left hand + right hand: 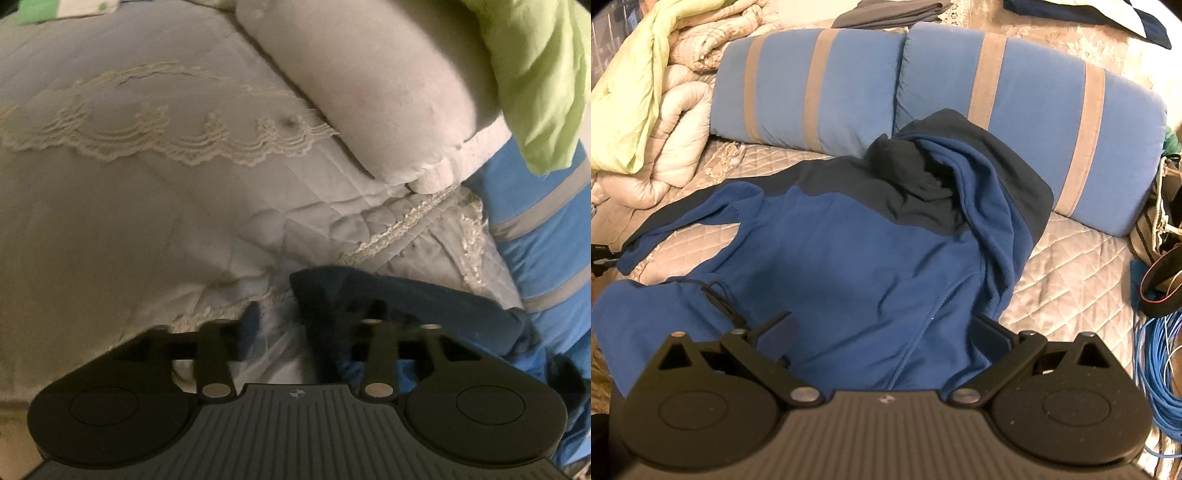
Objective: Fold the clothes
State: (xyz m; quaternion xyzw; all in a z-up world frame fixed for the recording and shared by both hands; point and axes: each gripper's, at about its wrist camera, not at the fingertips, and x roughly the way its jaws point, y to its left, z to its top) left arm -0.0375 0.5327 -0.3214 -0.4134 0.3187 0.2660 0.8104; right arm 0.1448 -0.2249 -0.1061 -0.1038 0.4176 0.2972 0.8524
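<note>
Right gripper [882, 332] hovers wide open over the blue hoodie [849, 236] spread on the bed [1071, 266]; left gripper [280, 314] pinches its dark sleeve cuff [369, 291].

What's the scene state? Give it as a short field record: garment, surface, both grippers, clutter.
garment: blue fleece jacket spread on the bed, one sleeve thrown across the chest, unfolded
surface: quilted bedspread
left gripper: at the sleeve cuff; grip unclear
right gripper: open over the jacket hem
behind the jacket: two blue striped pillows
clutter: rolled duvet, green cloth, blue cable
</note>
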